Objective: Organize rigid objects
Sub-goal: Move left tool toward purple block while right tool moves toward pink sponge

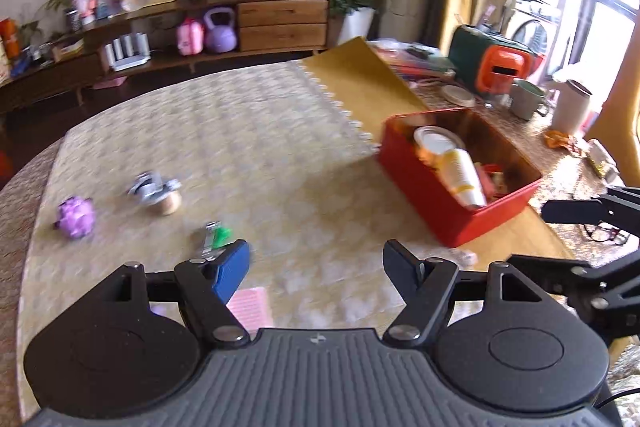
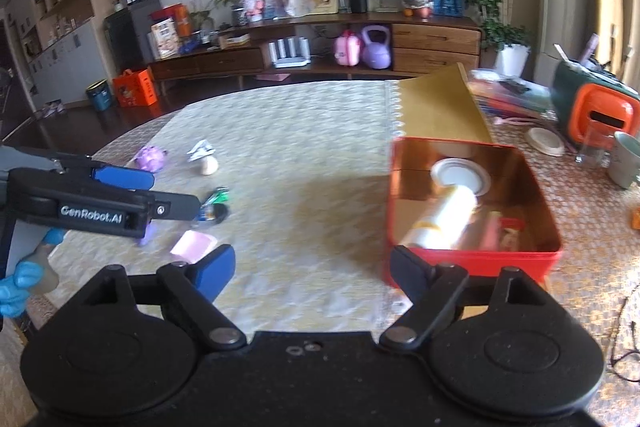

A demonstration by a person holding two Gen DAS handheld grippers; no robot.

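Observation:
A red box stands on the right of the patterned tablecloth, holding a white cup on its side, a round lid and small items. Loose on the left lie a purple toy, a mushroom-shaped piece, a green clip-like item and a pink card. My right gripper is open and empty, its right finger near the box's front wall. My left gripper is open and empty too, above the cloth just right of the green item and the pink card. The box lies to its right.
A green-and-orange appliance, a mug and a white container crowd the table's far right. Glasses lie near its right edge. A yellow mat lies behind the box. A blue-gloved hand holds the left gripper.

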